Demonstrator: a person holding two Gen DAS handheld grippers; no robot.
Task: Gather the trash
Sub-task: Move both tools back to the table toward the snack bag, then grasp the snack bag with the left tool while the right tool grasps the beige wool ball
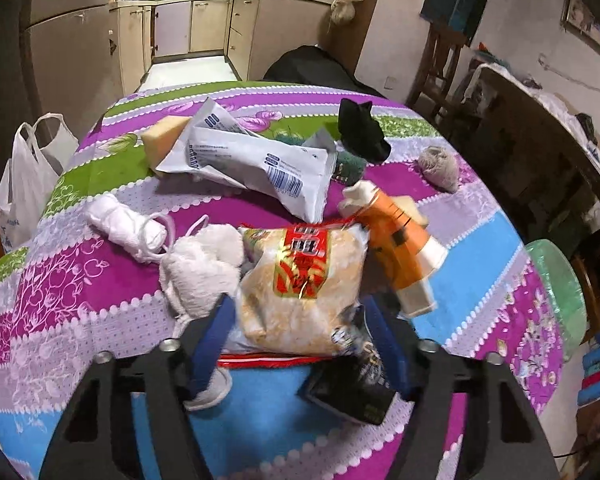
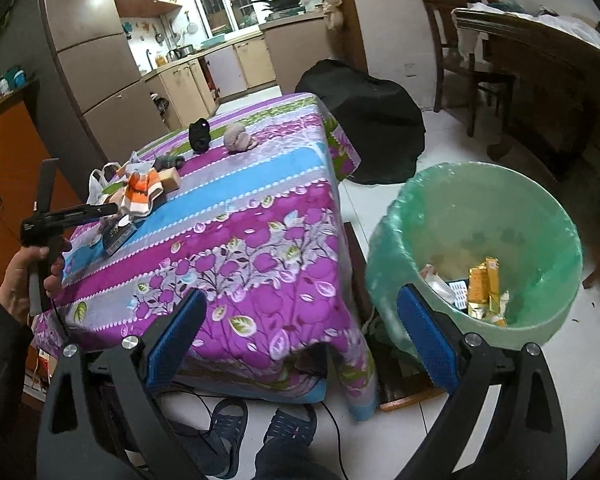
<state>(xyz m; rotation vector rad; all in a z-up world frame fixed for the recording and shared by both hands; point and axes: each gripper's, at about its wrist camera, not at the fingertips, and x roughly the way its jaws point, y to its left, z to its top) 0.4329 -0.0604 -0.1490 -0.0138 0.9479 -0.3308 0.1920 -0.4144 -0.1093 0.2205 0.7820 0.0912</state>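
On the flowered tablecloth (image 1: 80,280) my left gripper (image 1: 298,308) has its blue fingers (image 1: 214,344) close on either side of a clear snack bag with a red label (image 1: 300,280); the pads do not visibly squeeze it. A black packet (image 1: 356,384) lies at the right finger, and an orange tube (image 1: 396,248) is just beyond. My right gripper (image 2: 302,338) stands wide open and empty above the table corner, beside the green-lined bin (image 2: 476,208). The bin holds gold wrappers (image 2: 484,288). A hand (image 2: 24,276) holds the left gripper at the table's left side.
Further back lie a white mailer bag (image 1: 252,156), a yellow sponge (image 1: 164,140), a green scrubber (image 1: 352,164) and black (image 1: 360,132), grey (image 1: 440,168) and white (image 1: 128,224) socks. A fluffy white sock (image 1: 204,264) touches the left finger. A white carrier bag (image 1: 28,184) hangs at the left. Sandalled feet (image 2: 228,428) stand below.
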